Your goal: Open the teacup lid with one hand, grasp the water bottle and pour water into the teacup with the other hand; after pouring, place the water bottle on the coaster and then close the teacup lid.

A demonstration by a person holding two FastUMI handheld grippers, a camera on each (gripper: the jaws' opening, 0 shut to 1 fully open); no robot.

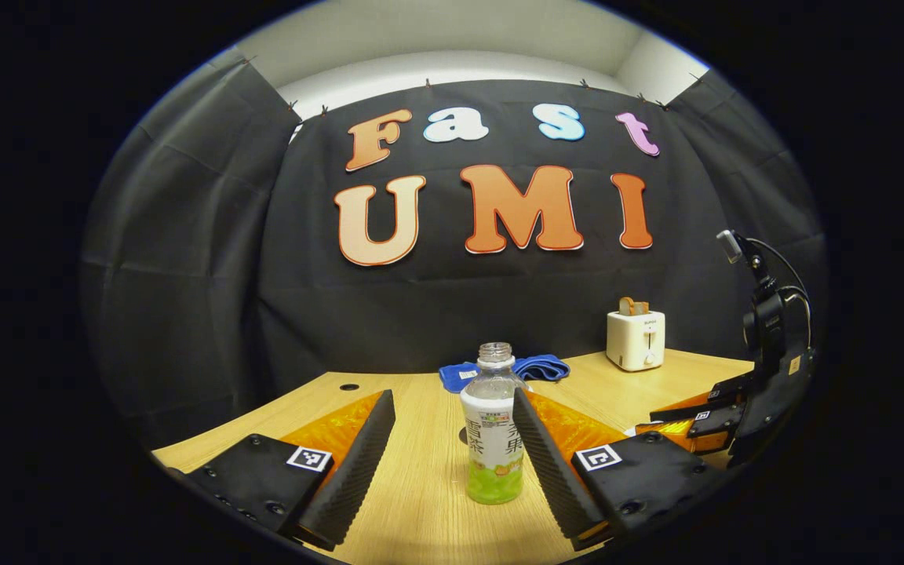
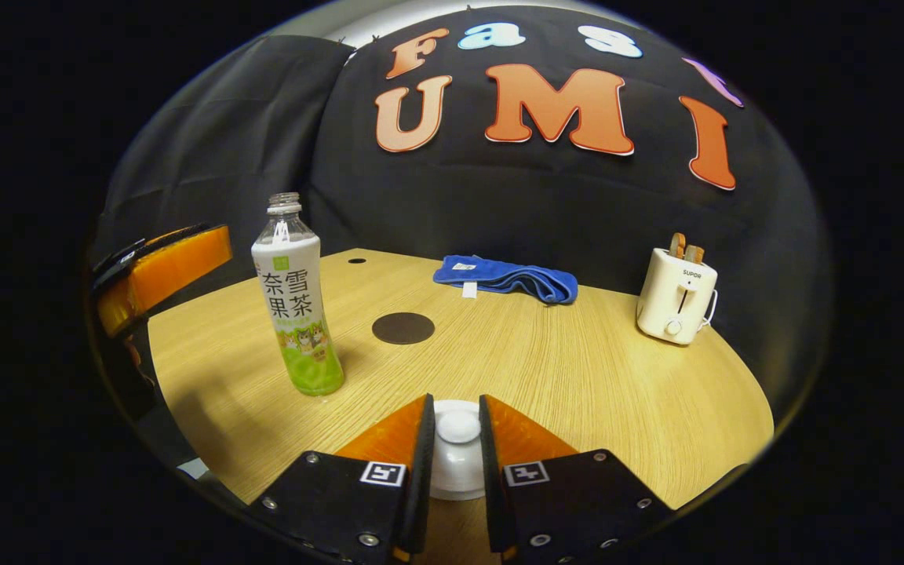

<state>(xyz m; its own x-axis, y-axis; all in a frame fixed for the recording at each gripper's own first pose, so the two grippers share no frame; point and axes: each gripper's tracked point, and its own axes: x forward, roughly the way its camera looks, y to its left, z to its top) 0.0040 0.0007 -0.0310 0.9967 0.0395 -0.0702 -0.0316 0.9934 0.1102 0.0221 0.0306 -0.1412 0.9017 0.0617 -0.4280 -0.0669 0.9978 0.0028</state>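
Observation:
An uncapped water bottle (image 1: 491, 439) with a white-and-green label and a little green liquid stands upright on the wooden table. My left gripper (image 1: 452, 400) is open around it, the right finger close beside the bottle and the left finger well clear. In the right gripper view the bottle (image 2: 295, 306) stands at the left, with a dark round coaster (image 2: 403, 328) beyond it. My right gripper (image 2: 456, 406) is shut on the knob of the white teacup lid (image 2: 458, 428); the cup beneath is mostly hidden. The right gripper (image 1: 691, 420) also appears low at the far right in the left gripper view.
A folded blue cloth (image 2: 507, 278) lies at the back of the table (image 2: 577, 377). A cream toaster (image 2: 676, 298) with toast in it stands at the back right. A small hole (image 2: 357, 260) sits near the table's far left edge. One left-gripper finger (image 2: 177, 263) shows at the left.

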